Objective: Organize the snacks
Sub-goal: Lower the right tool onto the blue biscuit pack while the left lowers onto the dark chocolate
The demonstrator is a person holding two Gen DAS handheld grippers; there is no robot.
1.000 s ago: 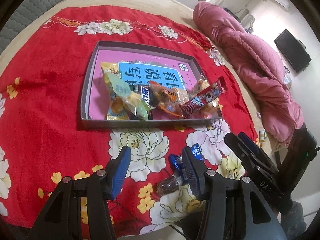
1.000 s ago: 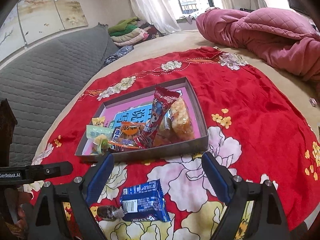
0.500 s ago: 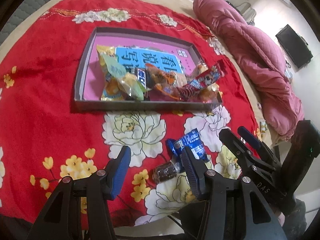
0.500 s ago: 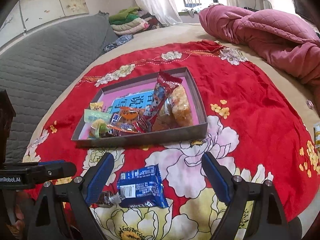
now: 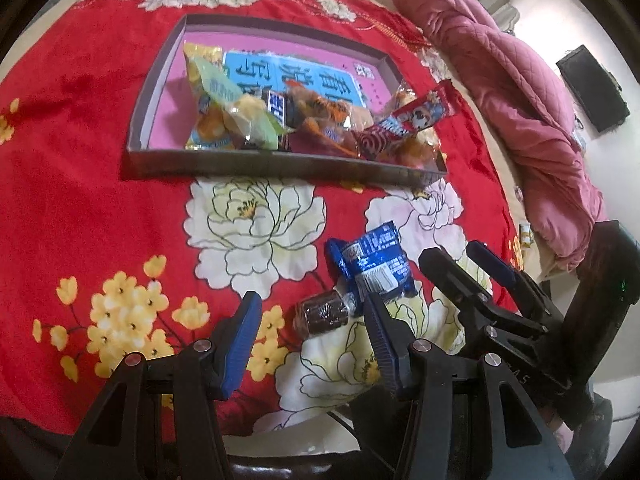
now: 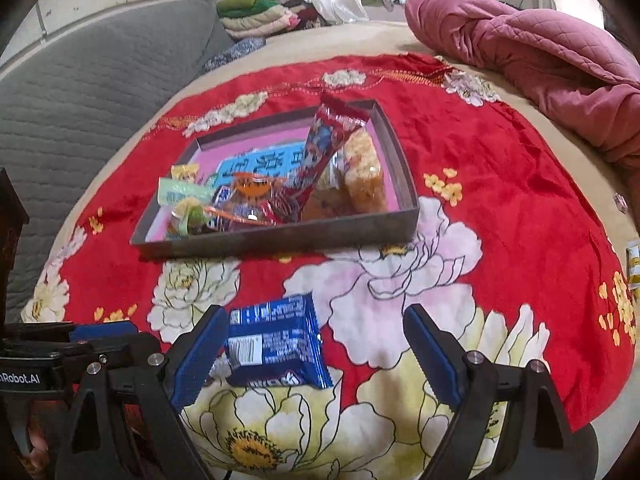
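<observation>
A grey tray (image 5: 280, 164) with a pink floor holds several snack packets on a red floral cloth (image 5: 80, 200). In front of it lie a blue packet (image 5: 370, 266) and a small dark brown wrapped snack (image 5: 322, 314). My left gripper (image 5: 310, 344) is open just above the cloth; the brown snack sits between its fingertips, untouched. In the right wrist view my right gripper (image 6: 316, 356) stands wide open around the blue packet (image 6: 276, 344), which lies close to its left finger (image 6: 200, 354). The tray (image 6: 280, 236) is beyond it.
A pink quilt (image 6: 540, 52) lies bunched at the far right of the bed. A grey padded headboard (image 6: 80, 92) and folded clothes (image 6: 256, 12) are at the far left. A small yellow packet (image 6: 634, 264) sits at the cloth's right edge.
My left gripper has sunk toward the cloth and closed in on the brown snack. The right gripper has tipped downward, so the blue packet now sits between its fingers. Both openings are unchanged.
</observation>
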